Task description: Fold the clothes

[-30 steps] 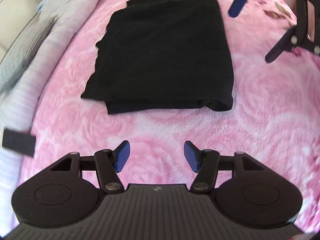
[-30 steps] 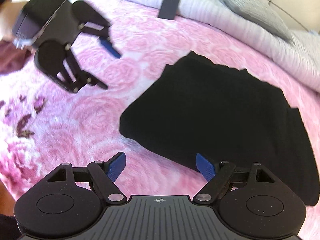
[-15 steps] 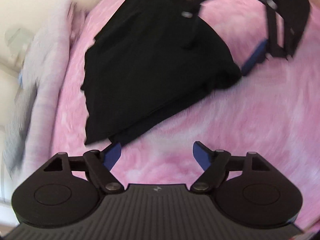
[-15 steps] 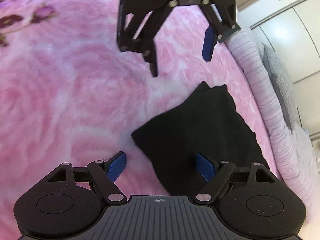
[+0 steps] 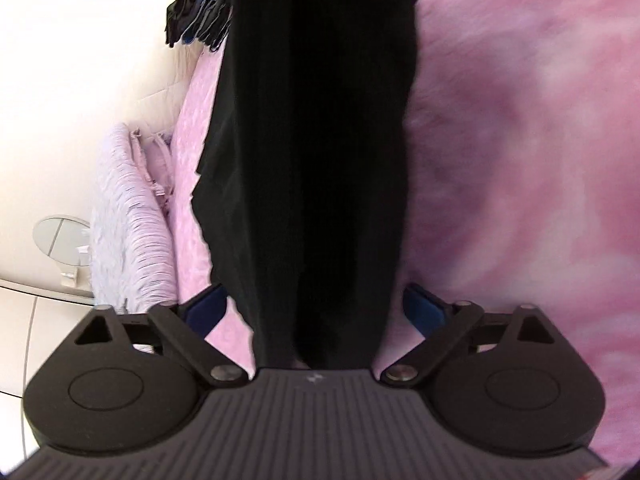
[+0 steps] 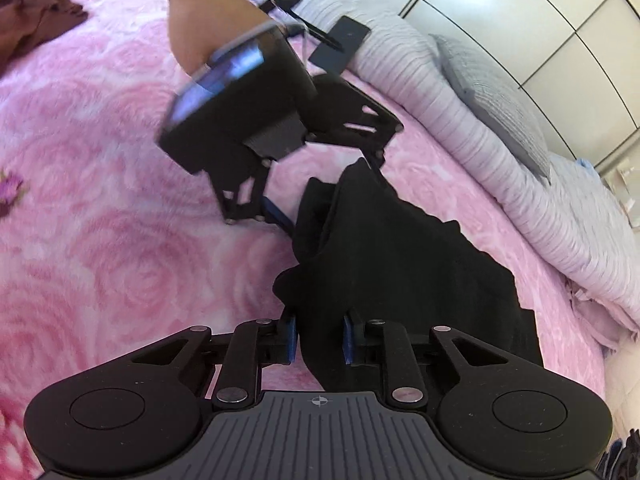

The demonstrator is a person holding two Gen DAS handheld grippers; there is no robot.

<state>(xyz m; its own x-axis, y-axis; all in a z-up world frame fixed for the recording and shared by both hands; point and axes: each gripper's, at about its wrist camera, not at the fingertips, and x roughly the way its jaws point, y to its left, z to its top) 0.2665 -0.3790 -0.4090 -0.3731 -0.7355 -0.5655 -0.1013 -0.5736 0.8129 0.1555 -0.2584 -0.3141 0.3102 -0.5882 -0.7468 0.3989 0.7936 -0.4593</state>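
Fingers (image 6: 291, 338) of the right gripper (image 6: 319, 338) pinched tight on a bunched edge of the black garment (image 6: 400, 264), blue pads pressing cloth from both sides. Left gripper (image 5: 316, 308) has its fingers (image 5: 206, 308) spread wide, garment edge running between them into the throat, pads not touching cloth in the left wrist view. Right wrist view shows the left gripper (image 6: 324, 212) from outside at the garment's far corner, one blue finger tip beside the cloth, the other hidden behind it; body blurred. A hand (image 6: 200, 28) holds that gripper from above, dark sleeve at the top edge. Garment lies on the pink rose-pattern bedspread (image 6: 100, 240), near end lifted and crumpled at both grippers, rest trailing flat toward the right. Lilac ribbed blanket (image 6: 460, 96) runs along the far side of the bed, grey pillow (image 6: 492, 96) on it, white wardrobe doors (image 6: 560, 12) behind. Brown cloth (image 6: 28, 16) at the top-left corner of the bed. Left wrist view: dark and blue fabric heap (image 5: 200, 12) beyond the garment, round mirror (image 5: 60, 236) on a stand at left.
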